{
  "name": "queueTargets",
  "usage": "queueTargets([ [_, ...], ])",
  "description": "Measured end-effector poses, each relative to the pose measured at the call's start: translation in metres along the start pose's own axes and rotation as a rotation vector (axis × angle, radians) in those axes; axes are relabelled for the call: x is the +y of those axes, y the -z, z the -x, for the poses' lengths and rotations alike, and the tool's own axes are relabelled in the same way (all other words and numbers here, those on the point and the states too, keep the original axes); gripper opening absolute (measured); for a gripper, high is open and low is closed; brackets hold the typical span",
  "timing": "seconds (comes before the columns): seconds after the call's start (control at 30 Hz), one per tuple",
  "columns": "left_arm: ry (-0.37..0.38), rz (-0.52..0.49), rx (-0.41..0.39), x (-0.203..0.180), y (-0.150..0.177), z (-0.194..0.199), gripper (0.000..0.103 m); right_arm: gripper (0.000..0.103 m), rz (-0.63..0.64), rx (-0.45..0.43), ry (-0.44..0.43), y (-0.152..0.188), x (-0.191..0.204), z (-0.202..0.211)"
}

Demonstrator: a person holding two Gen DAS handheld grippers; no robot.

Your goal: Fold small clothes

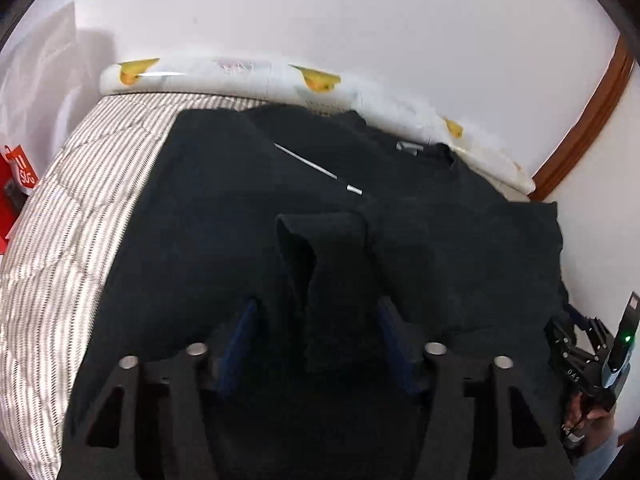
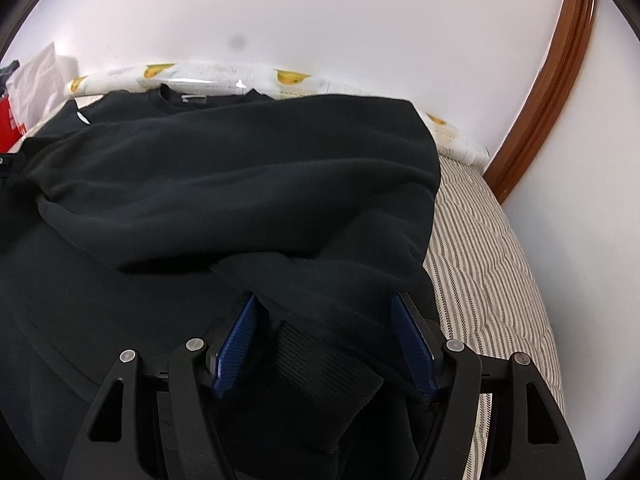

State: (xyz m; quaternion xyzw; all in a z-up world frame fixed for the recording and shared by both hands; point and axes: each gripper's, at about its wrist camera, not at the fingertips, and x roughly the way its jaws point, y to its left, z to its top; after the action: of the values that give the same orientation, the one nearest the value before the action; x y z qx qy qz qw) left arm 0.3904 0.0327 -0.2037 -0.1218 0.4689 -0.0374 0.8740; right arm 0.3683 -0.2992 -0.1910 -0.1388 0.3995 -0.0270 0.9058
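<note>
Sweatshirt [image 1: 224, 216], black, lies spread across a bed with a grey-and-white striped quilt [image 1: 60, 248]; its neckline with a grey label [image 1: 408, 146] points toward the white wall. A white drawstring with a metal tip [image 1: 316, 166] rests on the fabric. The left claw [image 1: 320, 312] has its blue pads set wide apart, and a ribbed cuff [image 1: 320, 240] stands up between them; whether the pads press it cannot be told. The right claw [image 2: 324, 320] is likewise spread wide, with a ribbed cuff [image 2: 320, 364] and a fold of sleeve lying between the pads, contact uncertain. In the right wrist view the sleeve [image 2: 240, 168] lies folded across the body of the garment. A white bolster with yellow fruit print [image 1: 248, 76] sits at the head of the bed, against the wall. A brown wooden frame [image 2: 548, 92] stands at the right.
</note>
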Motion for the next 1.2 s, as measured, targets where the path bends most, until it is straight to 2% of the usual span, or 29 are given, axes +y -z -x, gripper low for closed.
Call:
queueTargets([
  [0.07, -0.001, -0.014, -0.004, -0.004, 0.001, -0.004, 0.042, 0.057, 0.012, -0.007, -0.003, 0.000, 0.002, -0.003],
  [0.1, -0.004, -0.017, -0.008, -0.005, 0.002, -0.003, 0.032, 0.049, 0.023, -0.014, -0.007, -0.001, 0.004, -0.003],
  [0.13, -0.020, -0.023, -0.011, -0.007, 0.000, -0.003, 0.018, 0.038, 0.030, -0.018, -0.008, -0.001, 0.005, -0.003],
  [0.17, -0.036, -0.028, -0.017, -0.007, -0.001, -0.001, 0.010, 0.031, 0.042, -0.023, -0.008, -0.002, 0.006, -0.003],
  [0.2, -0.029, -0.030, -0.028, -0.007, -0.003, 0.003, 0.007, 0.022, 0.054, -0.035, -0.013, -0.003, 0.007, 0.001],
  [0.23, -0.017, -0.024, -0.037, -0.006, -0.005, 0.007, 0.006, 0.017, 0.053, -0.048, -0.022, -0.004, 0.005, 0.006],
  [0.33, 0.008, -0.003, -0.085, -0.001, -0.014, 0.026, 0.006, 0.017, 0.027, -0.137, -0.078, -0.006, -0.007, 0.034],
  [0.43, 0.023, 0.000, -0.139, 0.002, -0.019, 0.048, 0.006, 0.017, 0.034, -0.188, -0.103, -0.005, -0.015, 0.056],
  [0.57, 0.064, 0.028, -0.172, 0.005, -0.026, 0.068, 0.006, 0.018, 0.069, -0.143, -0.107, 0.002, -0.012, 0.054],
  [0.67, 0.082, 0.030, -0.182, 0.001, -0.029, 0.078, 0.006, 0.024, 0.055, -0.073, -0.087, 0.007, -0.010, 0.044],
  [0.77, 0.078, 0.006, -0.179, -0.006, -0.026, 0.082, 0.006, 0.027, 0.043, -0.108, -0.089, 0.009, -0.006, 0.056],
  [0.83, 0.066, 0.000, -0.182, -0.008, -0.025, 0.083, 0.006, 0.033, 0.065, -0.131, -0.101, 0.007, 0.001, 0.061],
  [0.9, 0.073, 0.011, -0.181, -0.008, -0.025, 0.083, 0.006, 0.035, 0.095, -0.144, -0.114, 0.003, 0.011, 0.061],
  [1.0, 0.073, 0.017, -0.182, -0.006, -0.024, 0.086, 0.006, 0.035, 0.165, -0.131, -0.085, -0.002, 0.027, 0.048],
  [1.07, 0.071, 0.016, -0.182, -0.006, -0.024, 0.086, 0.006, 0.035, 0.199, -0.091, -0.078, -0.004, 0.034, 0.033],
  [1.1, 0.071, 0.015, -0.184, -0.006, -0.024, 0.087, 0.006, 0.030, 0.201, -0.080, -0.074, -0.005, 0.034, 0.029],
  [1.13, 0.070, 0.015, -0.187, -0.006, -0.025, 0.087, 0.006, 0.004, 0.196, -0.079, -0.081, -0.006, 0.032, 0.025],
  [1.2, 0.067, 0.017, -0.191, -0.005, -0.026, 0.088, 0.006, 0.002, 0.181, -0.086, -0.108, -0.006, 0.026, 0.027],
])
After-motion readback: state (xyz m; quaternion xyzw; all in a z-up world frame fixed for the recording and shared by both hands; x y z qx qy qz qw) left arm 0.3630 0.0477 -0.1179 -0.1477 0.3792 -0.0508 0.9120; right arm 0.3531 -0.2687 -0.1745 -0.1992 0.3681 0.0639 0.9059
